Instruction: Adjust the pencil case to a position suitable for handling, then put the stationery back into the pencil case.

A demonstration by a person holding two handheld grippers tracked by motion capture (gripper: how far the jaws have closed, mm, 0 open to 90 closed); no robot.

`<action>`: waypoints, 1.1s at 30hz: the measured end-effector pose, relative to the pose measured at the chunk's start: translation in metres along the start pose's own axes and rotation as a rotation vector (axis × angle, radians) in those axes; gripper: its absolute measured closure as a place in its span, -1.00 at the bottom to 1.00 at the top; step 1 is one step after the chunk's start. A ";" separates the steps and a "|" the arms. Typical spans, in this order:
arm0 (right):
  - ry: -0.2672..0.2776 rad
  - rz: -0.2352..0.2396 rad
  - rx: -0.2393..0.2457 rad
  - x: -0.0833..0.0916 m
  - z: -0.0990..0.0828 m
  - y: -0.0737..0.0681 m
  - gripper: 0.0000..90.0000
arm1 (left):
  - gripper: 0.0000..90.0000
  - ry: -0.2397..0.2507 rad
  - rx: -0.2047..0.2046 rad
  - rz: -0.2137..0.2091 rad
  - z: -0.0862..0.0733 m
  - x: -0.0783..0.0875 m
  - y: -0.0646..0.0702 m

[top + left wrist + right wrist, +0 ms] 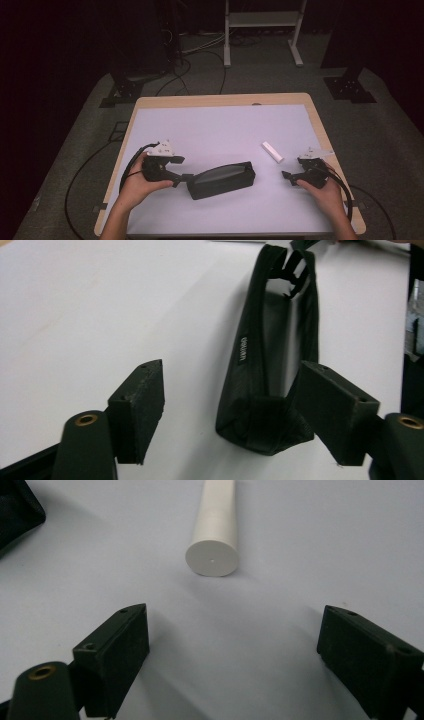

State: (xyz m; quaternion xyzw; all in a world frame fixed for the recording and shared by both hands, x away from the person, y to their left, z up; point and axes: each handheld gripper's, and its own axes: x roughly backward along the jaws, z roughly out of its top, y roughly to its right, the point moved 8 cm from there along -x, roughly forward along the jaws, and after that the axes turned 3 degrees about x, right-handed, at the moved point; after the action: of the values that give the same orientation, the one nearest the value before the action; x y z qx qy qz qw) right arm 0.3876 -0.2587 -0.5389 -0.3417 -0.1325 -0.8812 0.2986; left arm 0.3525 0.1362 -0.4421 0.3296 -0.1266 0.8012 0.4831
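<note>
A black zip pouch (222, 179) lies on the white mat (215, 125), a little left of the middle, near the front. My left gripper (185, 179) is at its left end. In the left gripper view the pouch (265, 365) stretches away from the open left gripper (231, 370); its near end lies between the jaws, close against the right-hand one. A white tube (273, 152) lies to the right. My right gripper (287, 176) sits just short of it, open, with the tube's (215, 535) round cap facing the right gripper (235, 614) and bare mat between the pads.
The mat covers a wooden table (220, 100). On the dark floor beyond it stand black stand feet (125, 92), cables (200, 47) and a white frame (262, 20). A corner of the pouch (15, 515) shows at the upper left of the right gripper view.
</note>
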 end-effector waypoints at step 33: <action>0.001 0.000 -0.002 0.000 0.000 0.000 -0.73 | -0.79 -0.119 0.177 0.278 -0.067 0.005 -0.071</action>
State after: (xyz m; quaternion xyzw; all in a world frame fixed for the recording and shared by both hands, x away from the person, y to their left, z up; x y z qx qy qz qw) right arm 0.3877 -0.2583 -0.5387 -0.3417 -0.1314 -0.8815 0.2982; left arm 0.3846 0.2105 -0.4975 0.3968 -0.1282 0.8475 0.3283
